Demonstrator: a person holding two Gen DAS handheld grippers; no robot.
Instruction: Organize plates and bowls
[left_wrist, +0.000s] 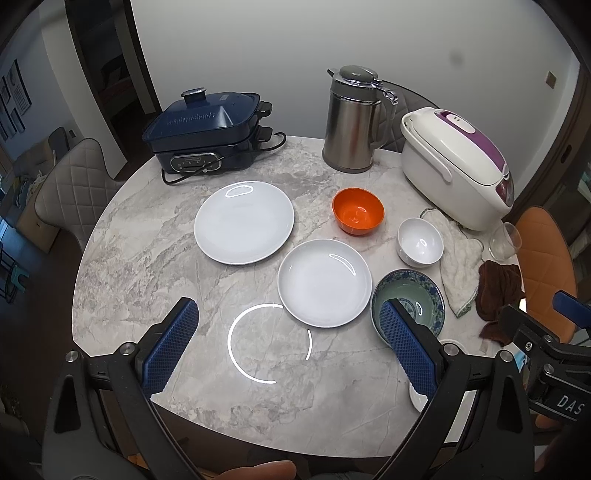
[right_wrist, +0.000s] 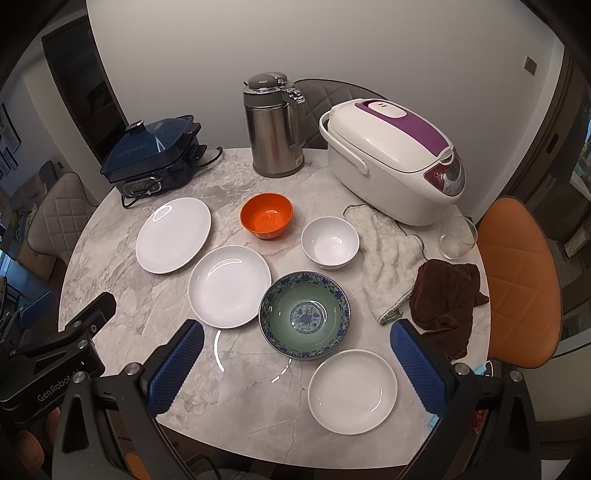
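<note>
On the round marble table (right_wrist: 236, 406) the dishes lie spread out and none is stacked. In the right wrist view the blue-patterned bowl (right_wrist: 304, 315) with its green inside sits at the centre of the frame, upright, its rim just beside the medium white plate (right_wrist: 229, 286) to its left; whether the two touch cannot be told. Below and right of that bowl lies the small white plate (right_wrist: 352, 391), near the table's lower edge. Above the patterned bowl stand the small white bowl (right_wrist: 330, 242) and, left of it, the orange bowl (right_wrist: 266, 216), both upright and apart from each other. The large white plate (right_wrist: 173, 235) lies at left centre, near the medium plate's upper left. The right gripper (right_wrist: 295, 354) hangs over the lower part of the frame with its blue-padded fingers (right_wrist: 175, 369) spread wide and nothing between them. The left gripper (left_wrist: 288, 334) is likewise spread wide and holds nothing, its right finger overlapping the patterned bowl in its own view. Right of the bowls lie a white cloth (right_wrist: 388, 258) and a brown cloth (right_wrist: 447, 295), with a clear glass (right_wrist: 458, 236) tipped on its side above them. Along the upper part stand a dark blue electric cooker (right_wrist: 151, 155), a steel kettle (right_wrist: 273, 129) and a white-and-purple rice cooker (right_wrist: 391, 155).
</note>
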